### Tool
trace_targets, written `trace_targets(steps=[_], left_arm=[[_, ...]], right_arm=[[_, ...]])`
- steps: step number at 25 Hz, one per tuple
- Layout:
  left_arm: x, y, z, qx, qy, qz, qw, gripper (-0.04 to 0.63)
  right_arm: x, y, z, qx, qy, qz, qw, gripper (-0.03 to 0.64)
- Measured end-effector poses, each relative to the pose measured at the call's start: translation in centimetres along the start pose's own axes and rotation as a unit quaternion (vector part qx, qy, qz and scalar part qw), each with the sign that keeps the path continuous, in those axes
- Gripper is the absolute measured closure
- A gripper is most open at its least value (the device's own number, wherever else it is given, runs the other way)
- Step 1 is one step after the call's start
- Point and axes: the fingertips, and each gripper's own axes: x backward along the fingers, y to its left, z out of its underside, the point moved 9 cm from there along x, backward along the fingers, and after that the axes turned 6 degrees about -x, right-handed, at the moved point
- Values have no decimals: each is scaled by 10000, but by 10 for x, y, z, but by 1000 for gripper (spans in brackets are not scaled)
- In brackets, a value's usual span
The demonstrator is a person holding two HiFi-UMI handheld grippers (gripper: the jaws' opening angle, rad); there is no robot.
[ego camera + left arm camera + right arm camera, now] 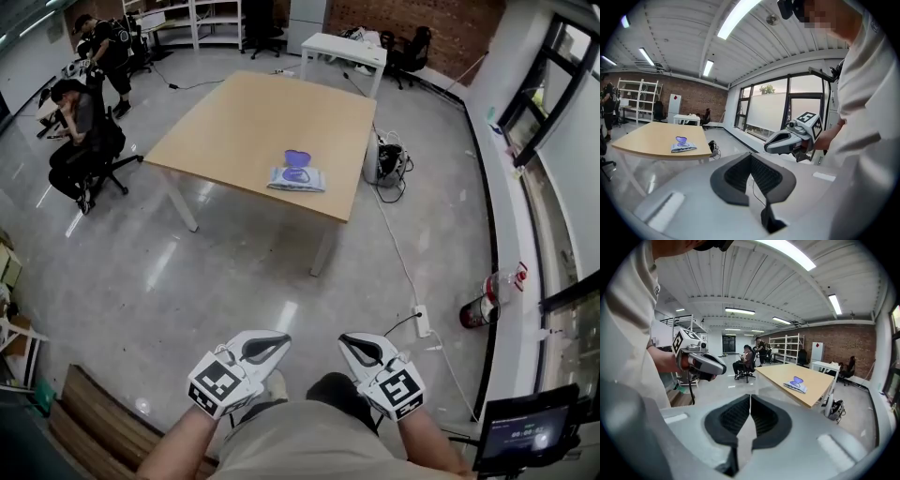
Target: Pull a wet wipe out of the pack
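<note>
The wet wipe pack (297,176) lies flat on the near right part of a light wooden table (253,122), pale with a purple lid on top. It also shows far off in the left gripper view (683,145) and the right gripper view (796,384). Both grippers are held close to the person's body, far from the table. My left gripper (273,343) is shut with nothing in it, its black pads (740,172) meeting. My right gripper (351,344) is shut and empty too, its pads (761,417) together.
A white desk (344,49) and office chairs stand beyond the table. Two people sit or stand at the far left (86,112). A bag and cables (388,165) lie by the table's right leg. A power strip (422,321) and a red bottle (480,305) sit on the floor at right.
</note>
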Motion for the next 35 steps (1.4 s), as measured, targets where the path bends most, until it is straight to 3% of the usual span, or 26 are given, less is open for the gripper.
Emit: trace_targets(steps=[10, 26, 35], left_arm=[[-23, 81, 7, 173, 63, -190, 9996, 591], [-168, 206, -54, 211, 367, -821, 9957, 591], [-217, 302, -56, 274, 353, -745, 9962, 591]], right_arm=[[-72, -46, -29, -63, 65, -170, 9998, 607], [-155, -235, -74, 216, -76, -834, 9963, 607], [-221, -306, -80, 57, 159, -637, 9978, 607]])
